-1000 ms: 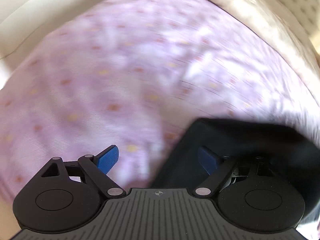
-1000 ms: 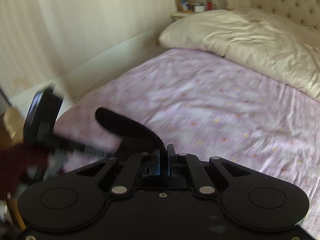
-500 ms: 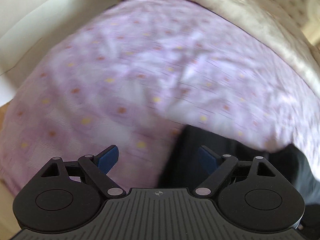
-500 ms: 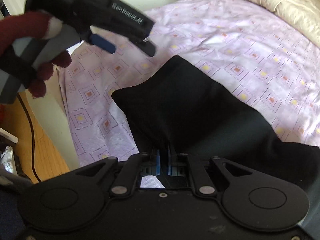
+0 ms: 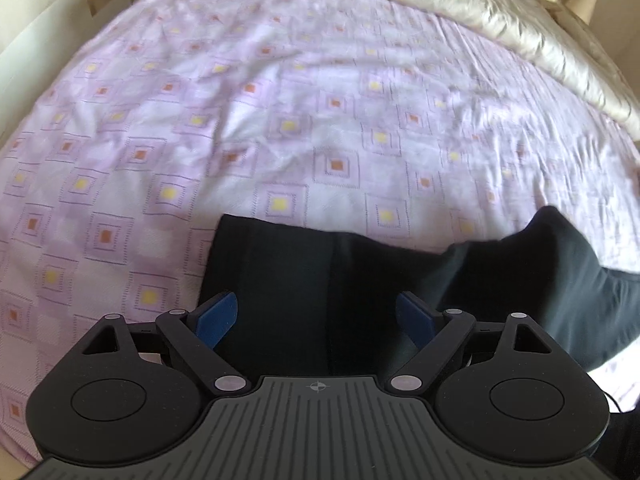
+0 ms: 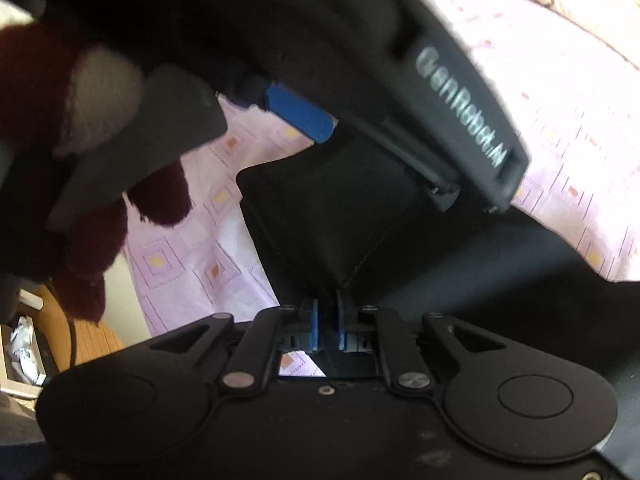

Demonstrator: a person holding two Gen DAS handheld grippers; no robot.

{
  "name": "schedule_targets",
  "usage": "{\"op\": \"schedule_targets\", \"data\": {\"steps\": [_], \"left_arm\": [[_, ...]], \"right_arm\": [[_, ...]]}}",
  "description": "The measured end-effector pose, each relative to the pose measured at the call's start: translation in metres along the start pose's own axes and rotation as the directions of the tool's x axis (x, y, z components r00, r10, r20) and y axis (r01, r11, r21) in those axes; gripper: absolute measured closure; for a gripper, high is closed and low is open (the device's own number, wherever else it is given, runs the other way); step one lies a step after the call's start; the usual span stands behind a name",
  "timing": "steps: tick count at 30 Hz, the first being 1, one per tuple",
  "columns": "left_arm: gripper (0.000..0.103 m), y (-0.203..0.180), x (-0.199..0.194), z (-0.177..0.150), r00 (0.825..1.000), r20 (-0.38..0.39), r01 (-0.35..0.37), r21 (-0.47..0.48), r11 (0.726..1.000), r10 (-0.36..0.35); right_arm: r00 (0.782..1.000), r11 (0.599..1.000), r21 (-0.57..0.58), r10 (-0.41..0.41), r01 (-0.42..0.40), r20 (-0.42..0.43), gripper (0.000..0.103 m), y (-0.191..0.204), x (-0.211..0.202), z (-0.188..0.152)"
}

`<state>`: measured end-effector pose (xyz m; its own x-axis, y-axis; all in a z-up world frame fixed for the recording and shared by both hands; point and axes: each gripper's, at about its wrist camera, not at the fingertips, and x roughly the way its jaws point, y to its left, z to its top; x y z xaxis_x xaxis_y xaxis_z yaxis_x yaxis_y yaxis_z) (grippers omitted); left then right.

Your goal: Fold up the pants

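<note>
Black pants [image 5: 328,276] lie on the lilac patterned bed sheet [image 5: 280,100], spreading from the middle to the right edge of the left wrist view. My left gripper [image 5: 316,316] is open, its blue pads wide apart just above the pants' near edge. In the right wrist view my right gripper [image 6: 325,322] is shut on a fold of the pants [image 6: 332,216], the cloth pinched between its blue pads. The left gripper's body [image 6: 440,92], held by a hand in a dark red glove [image 6: 92,216], hangs close over the pants there.
A cream duvet [image 5: 480,8] lies bunched along the far side of the bed. A white bed frame or wall [image 5: 40,20] is at the far left. Wooden floor and a cable [image 6: 84,340] show off the bed's left edge.
The pants have come down flat onto the sheet. My left gripper has moved in over them, still open, and now fills the top of the right wrist view. The right stays shut on the cloth.
</note>
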<state>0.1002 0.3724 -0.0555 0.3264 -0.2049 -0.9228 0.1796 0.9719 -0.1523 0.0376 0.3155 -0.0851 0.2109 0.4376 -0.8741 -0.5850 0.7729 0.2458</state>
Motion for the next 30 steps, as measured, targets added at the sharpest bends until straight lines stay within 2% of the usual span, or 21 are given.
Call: {"op": "schedule_targets", "data": {"steps": [4, 6, 9, 12, 14, 16, 18, 21, 26, 30], "left_arm": [[0.017, -0.006, 0.021, -0.004, 0.998, -0.052, -0.023, 0.026, 0.999, 0.025], [0.017, -0.007, 0.029, -0.008, 0.997, -0.066, -0.033, 0.030, 0.999, 0.035], [0.016, -0.012, 0.038, -0.014, 0.996, -0.063, -0.065, 0.067, 0.996, 0.069], [0.016, -0.020, 0.041, -0.012, 0.991, -0.068, -0.110, 0.077, 0.991, 0.115], [0.022, -0.023, 0.036, -0.010, 0.991, -0.058, -0.121, 0.039, 0.992, 0.123], [0.049, -0.027, 0.028, -0.010, 0.995, -0.033, -0.092, -0.015, 0.996, 0.091], [0.056, -0.037, 0.021, -0.008, 0.997, -0.030, -0.066, -0.047, 0.997, 0.064], [0.056, -0.063, 0.013, -0.010, 1.000, -0.025, -0.016, -0.061, 0.998, 0.014], [0.056, -0.130, 0.005, -0.026, 0.999, -0.017, 0.032, -0.003, 0.999, -0.032], [0.056, -0.185, 0.016, -0.039, 0.999, -0.036, 0.032, 0.034, 0.999, -0.030]], "right_arm": [[0.999, 0.999, -0.025, -0.030, 0.030, 0.017, 0.076, 0.001, -0.013, -0.014], [0.999, 0.999, -0.002, -0.033, 0.033, 0.037, 0.076, -0.003, -0.030, -0.024], [0.996, 0.994, 0.097, -0.063, 0.057, 0.063, 0.076, -0.018, -0.057, -0.044], [0.988, 0.966, 0.230, -0.136, 0.116, 0.076, 0.076, -0.044, -0.085, -0.065], [0.976, 0.930, 0.326, -0.203, 0.169, 0.076, 0.075, -0.067, -0.104, -0.082], [0.959, 0.881, 0.417, -0.276, 0.225, 0.067, 0.075, -0.092, -0.121, -0.099], [0.941, 0.828, 0.493, -0.334, 0.266, 0.054, 0.075, -0.117, -0.137, -0.116], [0.912, 0.748, 0.583, -0.409, 0.316, 0.030, 0.074, -0.156, -0.159, -0.145], [0.872, 0.614, 0.702, -0.490, 0.361, -0.020, 0.072, -0.229, -0.205, -0.201], [0.846, 0.516, 0.768, -0.529, 0.379, -0.062, 0.071, -0.286, -0.241, -0.252]]}}
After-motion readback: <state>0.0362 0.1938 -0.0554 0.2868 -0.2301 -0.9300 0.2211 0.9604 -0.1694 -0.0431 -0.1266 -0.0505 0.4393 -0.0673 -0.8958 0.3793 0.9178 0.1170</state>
